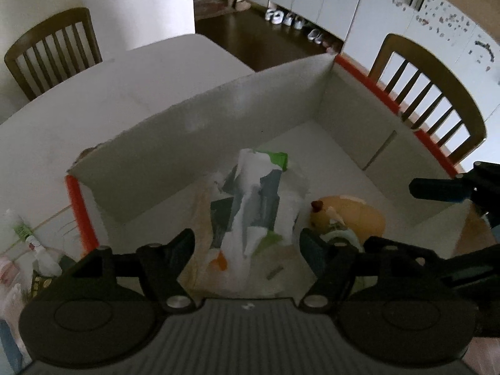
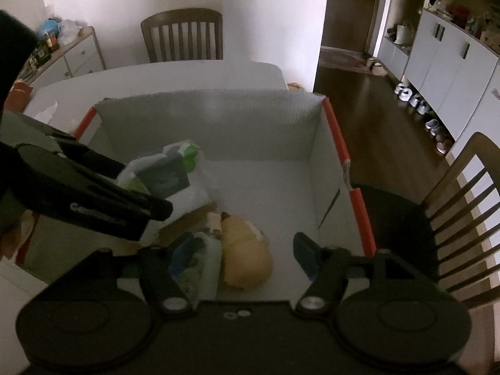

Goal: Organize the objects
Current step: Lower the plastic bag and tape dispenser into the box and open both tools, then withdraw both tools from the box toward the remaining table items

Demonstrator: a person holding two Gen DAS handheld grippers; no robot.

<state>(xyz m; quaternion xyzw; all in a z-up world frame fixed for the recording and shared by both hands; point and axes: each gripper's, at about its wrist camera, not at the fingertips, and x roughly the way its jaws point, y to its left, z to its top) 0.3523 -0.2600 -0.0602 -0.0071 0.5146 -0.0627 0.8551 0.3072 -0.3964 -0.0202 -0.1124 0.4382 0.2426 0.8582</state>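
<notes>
An open white cardboard box point(image 1: 218, 115) with orange-taped edges stands on the white table; it also shows in the right wrist view point(image 2: 218, 115). Inside lie a crumpled white, green and dark packet point(image 1: 253, 200) point(image 2: 168, 172), a yellow plush toy point(image 1: 347, 215) point(image 2: 247, 256) and a small pale pack point(image 2: 200, 262). My left gripper point(image 1: 247, 240) is open above the packet, which rests between the jaws without being held. My right gripper point(image 2: 240, 250) is open over the plush toy and pale pack. The left gripper point(image 2: 103, 200) shows at the left of the right wrist view.
Wooden chairs stand at the far side point(image 2: 182, 36) and right side point(image 1: 431, 100) point(image 2: 462, 212) of the table. Bottles and small packs point(image 1: 34, 250) lie on the table left of the box. A sideboard point(image 2: 68, 53) and white cabinets point(image 2: 437, 62) line the walls.
</notes>
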